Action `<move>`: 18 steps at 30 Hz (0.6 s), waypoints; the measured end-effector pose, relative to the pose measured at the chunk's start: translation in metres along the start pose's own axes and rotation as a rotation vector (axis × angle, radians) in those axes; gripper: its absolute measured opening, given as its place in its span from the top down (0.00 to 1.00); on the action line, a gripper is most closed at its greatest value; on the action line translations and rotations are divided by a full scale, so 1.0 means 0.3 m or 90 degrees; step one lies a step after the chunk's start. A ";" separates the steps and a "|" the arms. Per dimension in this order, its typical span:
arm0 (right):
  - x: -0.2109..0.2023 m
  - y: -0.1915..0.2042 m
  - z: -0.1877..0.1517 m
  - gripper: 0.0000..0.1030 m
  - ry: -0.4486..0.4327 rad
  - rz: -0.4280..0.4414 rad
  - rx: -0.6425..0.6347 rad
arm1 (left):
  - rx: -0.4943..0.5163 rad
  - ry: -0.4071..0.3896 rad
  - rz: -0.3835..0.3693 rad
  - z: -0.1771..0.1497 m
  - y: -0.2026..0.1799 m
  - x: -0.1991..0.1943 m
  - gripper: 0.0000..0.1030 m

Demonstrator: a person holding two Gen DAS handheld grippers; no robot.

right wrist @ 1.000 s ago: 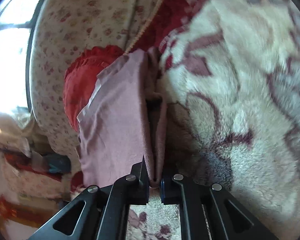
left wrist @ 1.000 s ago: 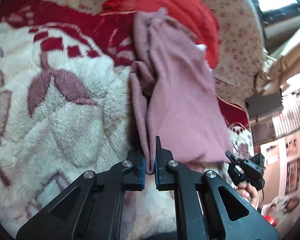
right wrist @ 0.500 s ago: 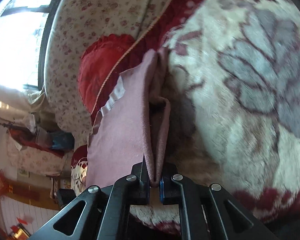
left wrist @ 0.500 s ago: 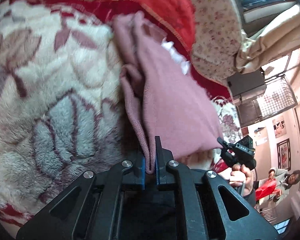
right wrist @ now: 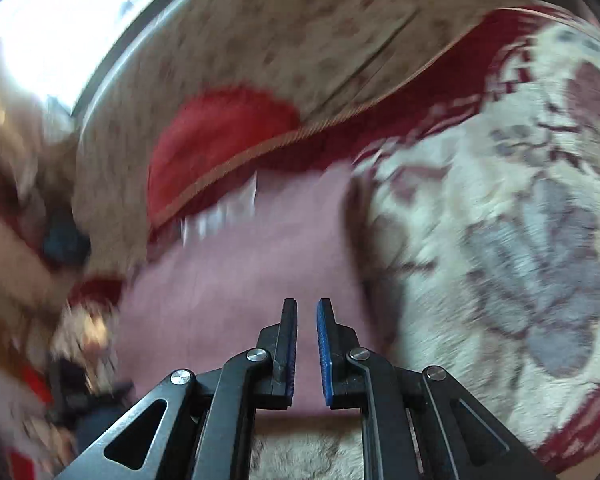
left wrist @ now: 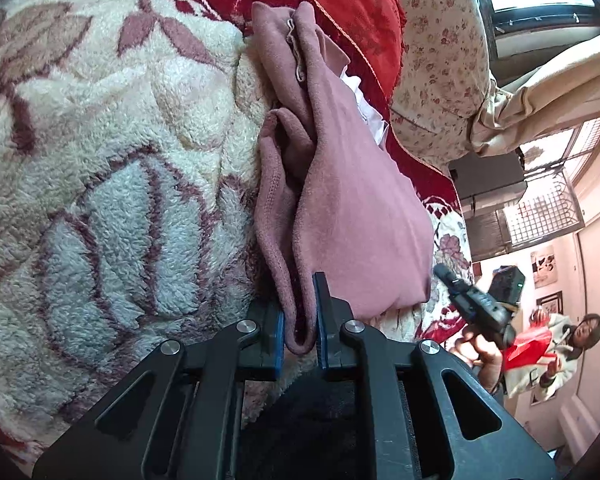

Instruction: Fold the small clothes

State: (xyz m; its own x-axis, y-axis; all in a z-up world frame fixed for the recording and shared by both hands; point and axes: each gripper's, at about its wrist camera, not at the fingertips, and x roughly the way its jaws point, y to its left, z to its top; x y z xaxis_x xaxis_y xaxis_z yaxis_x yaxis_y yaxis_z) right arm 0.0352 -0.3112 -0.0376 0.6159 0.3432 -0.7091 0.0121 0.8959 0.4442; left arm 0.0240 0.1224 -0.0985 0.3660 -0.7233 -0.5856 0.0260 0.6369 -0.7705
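A dusty-pink garment lies folded on a fluffy cream blanket with mauve leaf patterns. My left gripper has a fold of the garment's near edge between its jaws, which stand slightly parted around the cloth. In the blurred right wrist view the same garment lies flat. My right gripper hovers over its near edge, jaws a little apart with nothing between them. The right gripper also shows in the left wrist view, off the blanket's right edge.
A red cushion and a floral-print cushion lie beyond the garment. A person holding something red stands at far right. The blanket's red border runs along the near edge.
My right gripper has let go of the garment and opened a little; its view swings fast and blurs. The left gripper's jaws have loosened around the fold. The garment now lies on the blanket.
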 end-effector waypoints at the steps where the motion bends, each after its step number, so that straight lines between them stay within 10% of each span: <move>1: 0.046 0.015 -0.015 0.92 0.040 -0.025 -0.024 | 0.001 0.001 0.000 0.001 -0.001 0.004 0.89; 7: 0.110 0.028 -0.064 0.85 0.072 -0.064 -0.075 | 0.029 0.015 0.031 0.012 -0.034 0.019 0.89; 18: 0.137 0.124 -0.088 0.42 0.077 -0.066 -0.152 | 0.020 0.014 0.043 0.010 -0.059 0.036 0.88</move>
State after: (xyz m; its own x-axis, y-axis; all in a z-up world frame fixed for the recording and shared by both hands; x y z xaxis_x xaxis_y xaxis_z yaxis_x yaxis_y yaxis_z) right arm 0.0400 -0.2564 -0.0648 0.5231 0.2650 -0.8100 -0.1250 0.9640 0.2347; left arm 0.0303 0.1041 -0.0904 0.3481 -0.6837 -0.6414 0.0314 0.6923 -0.7209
